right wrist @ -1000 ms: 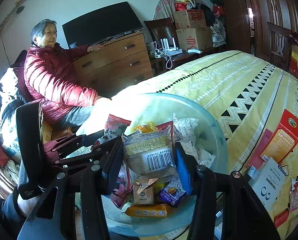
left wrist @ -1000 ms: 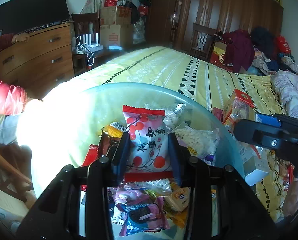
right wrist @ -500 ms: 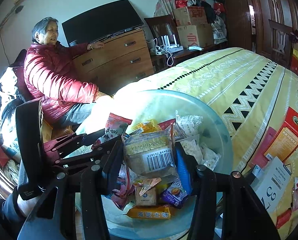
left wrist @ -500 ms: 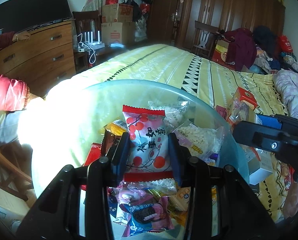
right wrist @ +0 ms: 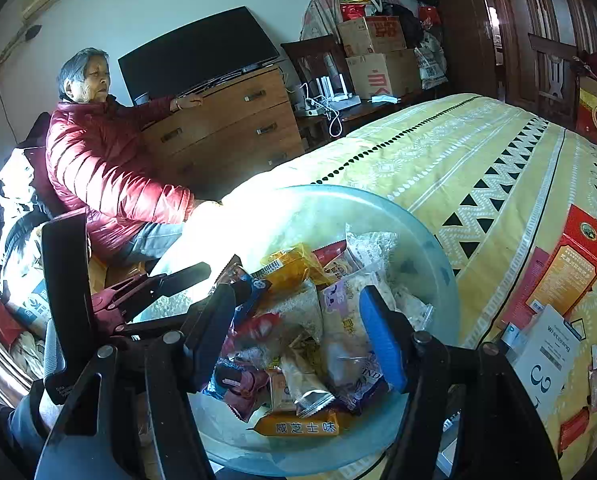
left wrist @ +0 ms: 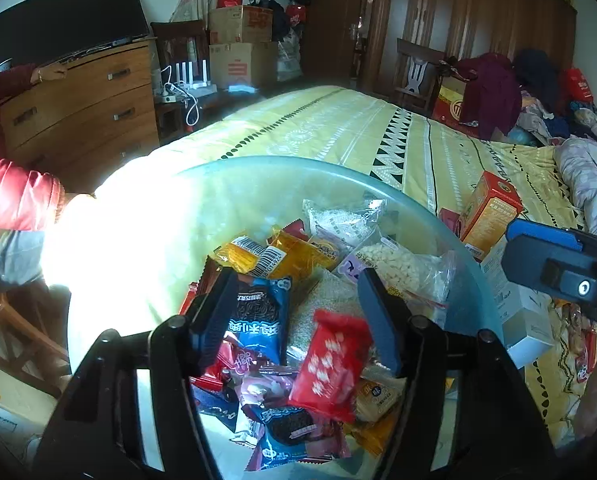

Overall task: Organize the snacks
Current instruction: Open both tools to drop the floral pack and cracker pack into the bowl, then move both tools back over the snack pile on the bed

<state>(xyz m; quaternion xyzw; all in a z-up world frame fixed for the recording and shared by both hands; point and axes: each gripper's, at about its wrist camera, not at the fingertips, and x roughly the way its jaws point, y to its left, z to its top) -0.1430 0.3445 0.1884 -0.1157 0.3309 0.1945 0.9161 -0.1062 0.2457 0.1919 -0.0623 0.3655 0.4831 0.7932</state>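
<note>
A large clear glass bowl (left wrist: 298,164) (right wrist: 338,194) on the bed holds a heap of wrapped snacks. My left gripper (left wrist: 296,320) hovers over the heap with its jaws opening. A red-and-white packet (left wrist: 330,364) is blurred and free of the pads, low between them, beside a blue packet (left wrist: 258,320) on the pile. My right gripper (right wrist: 298,332) hangs over the same bowl, its jaws also opening. A clear packet (right wrist: 342,344) lies blurred on the heap below it, touching neither pad. Each gripper shows in the other's view: the right one (left wrist: 558,264), the left one (right wrist: 158,292).
A person in a red jacket (right wrist: 98,168) sits left of the bowl by a wooden dresser (right wrist: 226,128). The bed's yellow cover (right wrist: 458,160) carries an orange-red box (right wrist: 566,268) and a white box (right wrist: 546,360) to the right. Cardboard boxes (left wrist: 238,40) stand behind.
Both pairs of jaws have widened. The red-and-white packet has left the left pads and dropped towards the heap. The clear barcode packet has left the right pads and sunk onto the pile.
</note>
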